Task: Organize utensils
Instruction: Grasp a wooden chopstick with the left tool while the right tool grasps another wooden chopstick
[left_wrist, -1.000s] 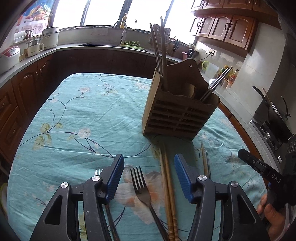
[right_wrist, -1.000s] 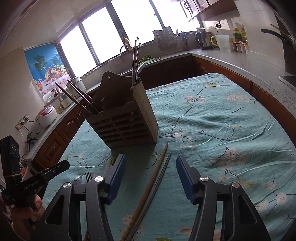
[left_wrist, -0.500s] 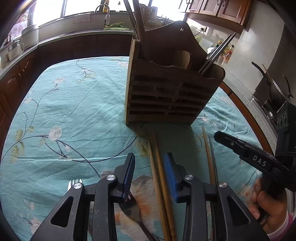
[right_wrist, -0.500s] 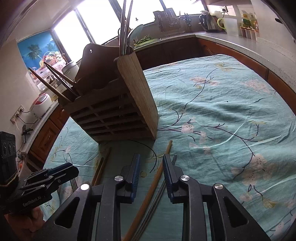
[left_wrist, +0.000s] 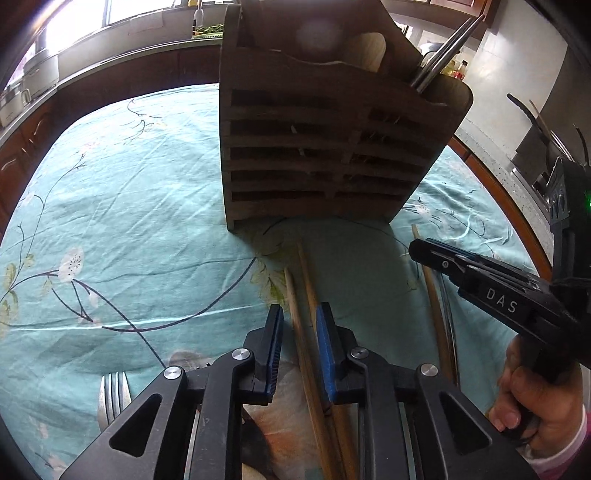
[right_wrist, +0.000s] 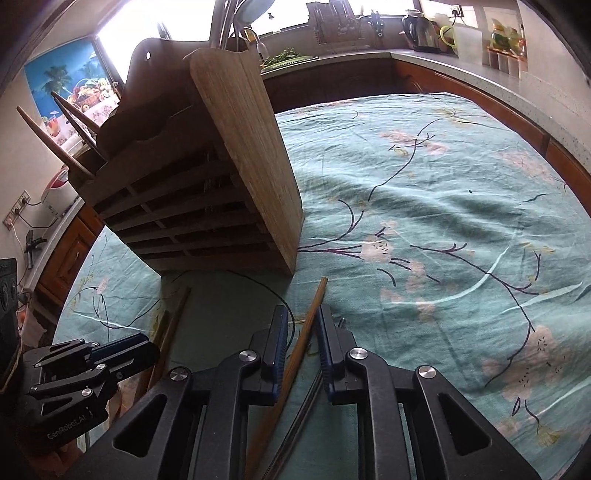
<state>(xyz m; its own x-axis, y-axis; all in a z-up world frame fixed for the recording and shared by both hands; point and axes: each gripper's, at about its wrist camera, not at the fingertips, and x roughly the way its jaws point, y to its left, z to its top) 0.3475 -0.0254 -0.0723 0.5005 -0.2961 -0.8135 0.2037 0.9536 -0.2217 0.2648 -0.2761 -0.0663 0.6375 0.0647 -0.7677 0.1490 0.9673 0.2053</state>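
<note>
Home kitchen: wooden cabinets, countertop, kettle, stove pans.

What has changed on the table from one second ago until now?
Both grippers came down toward the cloth, and their jaws are closing: the left gripper around the wooden chopstick pair, the right gripper around one wooden chopstick. Nothing is lifted. The holder and fork stayed.

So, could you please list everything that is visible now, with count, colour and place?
utensil holder: one, brown wood, upright on the tablecloth
tablecloth: one, teal, floral, over the table
wooden chopsticks: two, tan, between the left gripper's closing jaws
long chopstick: one, tan, between the right gripper's closing jaws
fork: one, silver, near left
kettle: one, dark, counter
left gripper: black, blue pads
right gripper: black, blue pads
</note>
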